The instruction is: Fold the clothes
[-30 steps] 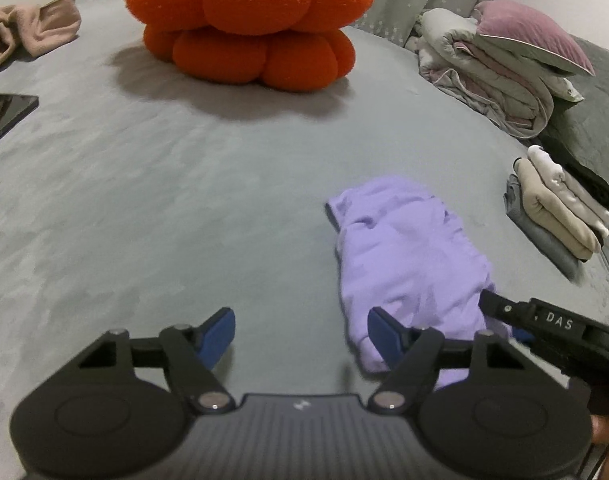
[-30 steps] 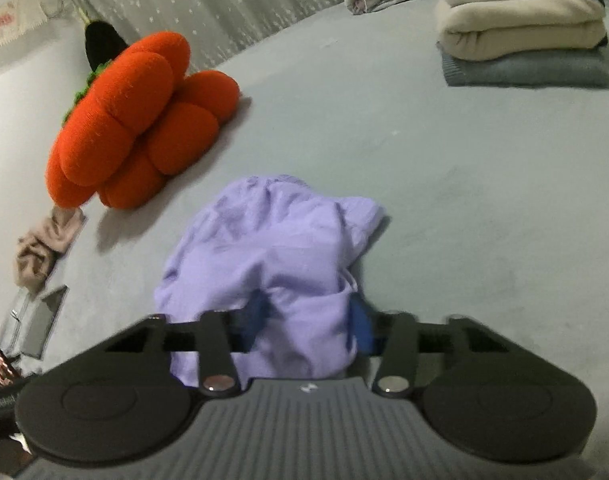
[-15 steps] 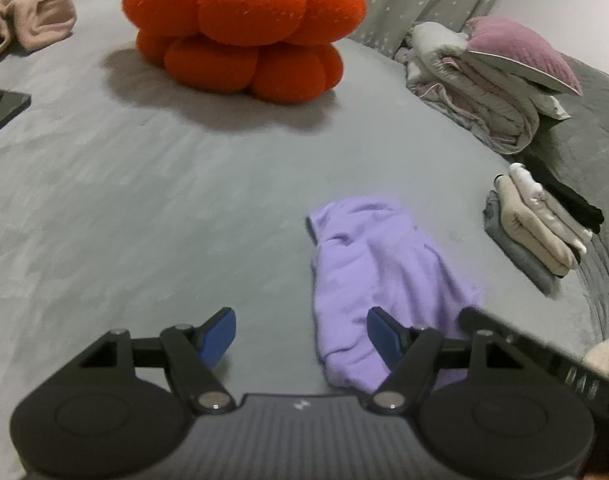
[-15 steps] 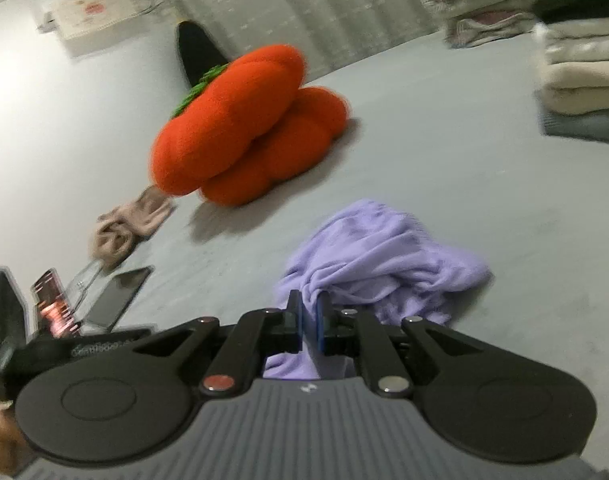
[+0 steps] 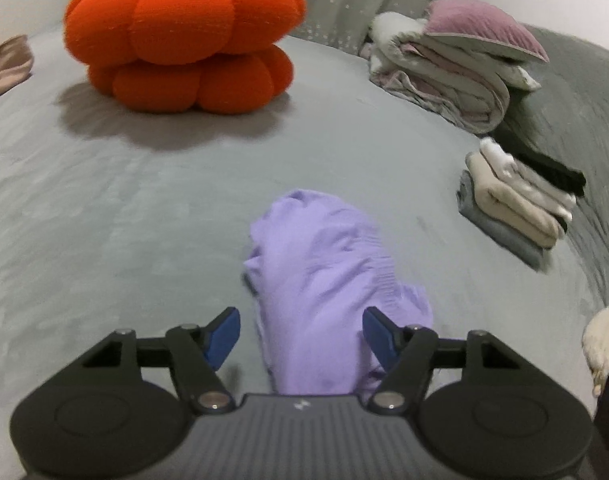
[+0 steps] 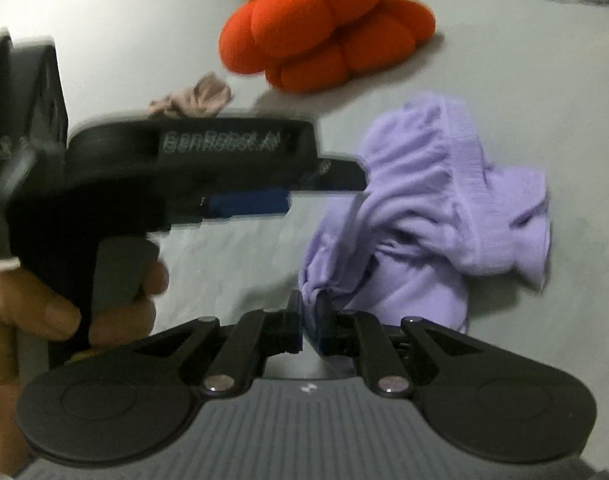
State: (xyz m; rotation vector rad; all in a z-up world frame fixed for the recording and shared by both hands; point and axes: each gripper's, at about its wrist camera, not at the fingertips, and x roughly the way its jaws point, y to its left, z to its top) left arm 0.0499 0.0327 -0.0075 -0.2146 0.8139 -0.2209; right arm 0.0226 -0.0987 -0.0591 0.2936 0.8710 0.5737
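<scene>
The right gripper [image 6: 310, 322] has pinched and bunched the near edge of the lilac garment [image 5: 324, 264]; soft, light, floppy. The left gripper [image 5: 298, 334] gapes wide, empty, best taking an opposite edge.

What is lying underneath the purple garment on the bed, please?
Around the purple garment only the grey bedcover shows, so it seems to lie directly on it. Its bunched folds hide anything beneath. The right gripper pinches one edge.

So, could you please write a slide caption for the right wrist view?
Right gripper pinches a bunched edge of the purple garment; left gripper approaches it.
</scene>
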